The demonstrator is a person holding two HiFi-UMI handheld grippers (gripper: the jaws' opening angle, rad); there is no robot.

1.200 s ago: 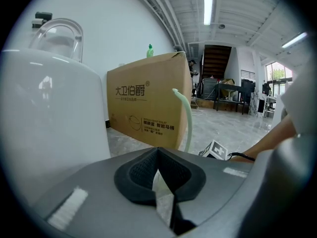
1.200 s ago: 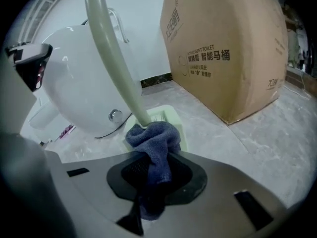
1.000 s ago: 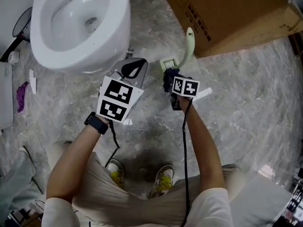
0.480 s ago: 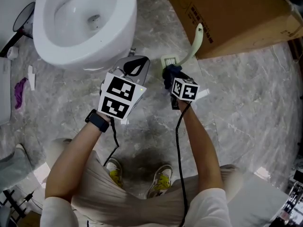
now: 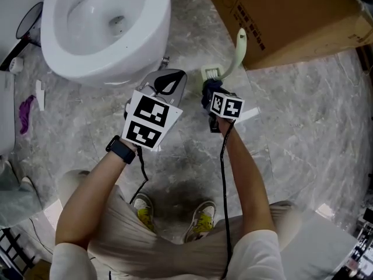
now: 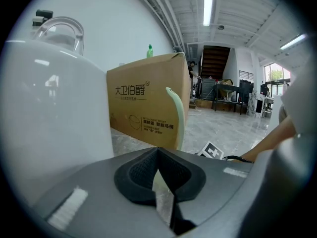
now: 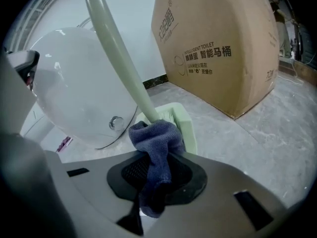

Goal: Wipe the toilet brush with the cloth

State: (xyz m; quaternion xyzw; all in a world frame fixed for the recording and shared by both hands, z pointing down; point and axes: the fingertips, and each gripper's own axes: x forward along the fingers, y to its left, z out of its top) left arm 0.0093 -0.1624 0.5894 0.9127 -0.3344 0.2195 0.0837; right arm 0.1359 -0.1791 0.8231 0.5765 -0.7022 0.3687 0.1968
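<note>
A pale green toilet brush (image 5: 237, 50) stands in its green holder (image 5: 211, 73) on the marble floor, between the toilet and a cardboard box. My right gripper (image 5: 210, 92) is shut on a dark blue cloth (image 7: 156, 143). The cloth bunches against the foot of the brush handle (image 7: 116, 48), just above the holder (image 7: 187, 125). My left gripper (image 5: 166, 84) hovers to the left of the brush, beside the toilet bowl, apart from it. Its jaws are shut with nothing between them (image 6: 157, 155). The curved brush handle (image 6: 179, 118) rises ahead of it.
A white toilet (image 5: 105, 28) with the lid up fills the upper left. A large cardboard box (image 5: 291, 10) stands close behind the brush, with a green bottle (image 6: 149, 51) on top. A purple scrap (image 5: 25, 112) lies on the floor at the left. The person's shoes (image 5: 201, 220) are below.
The head view has shifted slightly. Both grippers keep nearly the same places, and the right one still presses the cloth at the foot of the brush handle.
</note>
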